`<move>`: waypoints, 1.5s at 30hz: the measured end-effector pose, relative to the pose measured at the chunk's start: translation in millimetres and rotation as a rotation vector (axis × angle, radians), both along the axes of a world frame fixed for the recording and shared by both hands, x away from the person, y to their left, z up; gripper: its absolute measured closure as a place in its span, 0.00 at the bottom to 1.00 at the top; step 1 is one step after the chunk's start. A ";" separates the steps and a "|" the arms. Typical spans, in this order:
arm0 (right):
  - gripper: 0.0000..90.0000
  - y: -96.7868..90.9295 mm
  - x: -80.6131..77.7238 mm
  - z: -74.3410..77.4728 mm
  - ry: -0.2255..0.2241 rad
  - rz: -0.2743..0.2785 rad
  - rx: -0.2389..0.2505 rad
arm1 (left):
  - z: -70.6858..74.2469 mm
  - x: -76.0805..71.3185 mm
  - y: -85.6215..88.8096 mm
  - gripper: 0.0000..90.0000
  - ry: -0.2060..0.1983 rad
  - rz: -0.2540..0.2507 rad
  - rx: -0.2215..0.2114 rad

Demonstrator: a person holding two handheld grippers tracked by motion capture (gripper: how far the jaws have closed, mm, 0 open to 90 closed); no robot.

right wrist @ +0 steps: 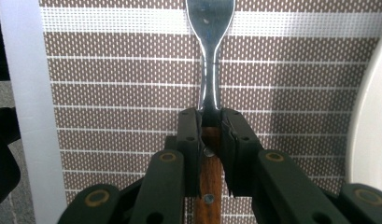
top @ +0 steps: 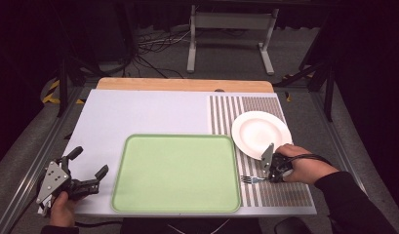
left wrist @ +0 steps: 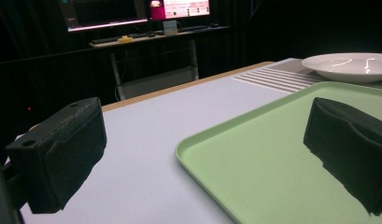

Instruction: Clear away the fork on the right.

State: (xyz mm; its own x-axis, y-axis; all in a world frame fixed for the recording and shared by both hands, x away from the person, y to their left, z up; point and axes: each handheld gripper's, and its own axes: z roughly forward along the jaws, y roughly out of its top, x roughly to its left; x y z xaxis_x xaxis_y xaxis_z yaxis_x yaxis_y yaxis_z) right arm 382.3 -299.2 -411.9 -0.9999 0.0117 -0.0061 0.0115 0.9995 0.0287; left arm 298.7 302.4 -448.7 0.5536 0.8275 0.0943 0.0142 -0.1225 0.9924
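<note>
**Fork Gripped, Lift Pending**

The table [top: 138, 112] carries a green tray [top: 176, 173] just left of my right gripper [top: 268, 178] and a white plate [top: 261, 132] just beyond it. My right gripper pinches the fork [right wrist: 210, 56] at its wooden handle, tines projecting ahead over the striped mat [top: 285, 192]. My left gripper [top: 88, 168] stands spread, idle. Grasp appears complete; lifting and placement remain.

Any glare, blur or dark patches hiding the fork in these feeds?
High view: soft, dim edges, fork small by the right tongs. Right gripper view: sharp, mild glare on the fork's metal neck. Left gripper view: black background, bright streaks on the plate.
</note>
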 end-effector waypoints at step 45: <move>0.87 66.8 4.2 80.4 -0.121 -0.029 0.177 | 0.0 0.0 0.4 0.00 0.000 0.002 -0.003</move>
